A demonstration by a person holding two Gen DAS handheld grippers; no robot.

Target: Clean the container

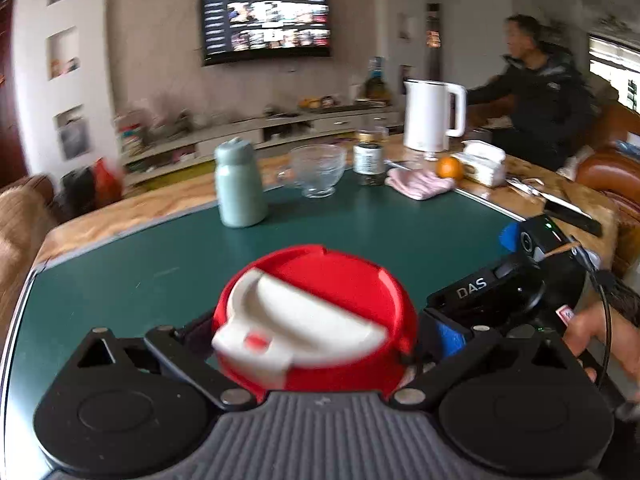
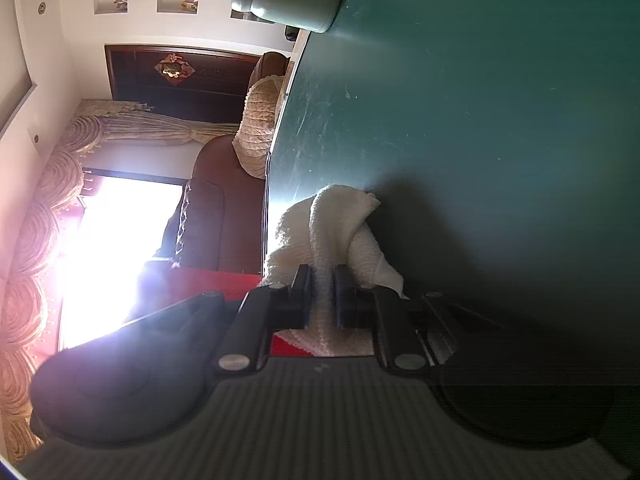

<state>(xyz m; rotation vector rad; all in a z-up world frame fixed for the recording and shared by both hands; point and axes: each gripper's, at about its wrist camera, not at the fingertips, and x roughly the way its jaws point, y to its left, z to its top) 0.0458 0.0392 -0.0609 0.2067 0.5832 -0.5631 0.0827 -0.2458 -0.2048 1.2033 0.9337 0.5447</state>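
Left gripper [image 1: 316,340] spread wide around red-lidded container [image 1: 316,320], pads not visibly pressing it; container low over green counter [image 1: 160,264]. Right gripper [image 2: 322,300] narrow, pinching white cloth [image 2: 332,232]. Risk: unclamped container tips or slides when cloth pushes against it.

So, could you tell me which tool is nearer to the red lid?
Left. The left tool straddles the lid, with one finger at each side. The right tool, shut on a cloth, is off to the lid's right.
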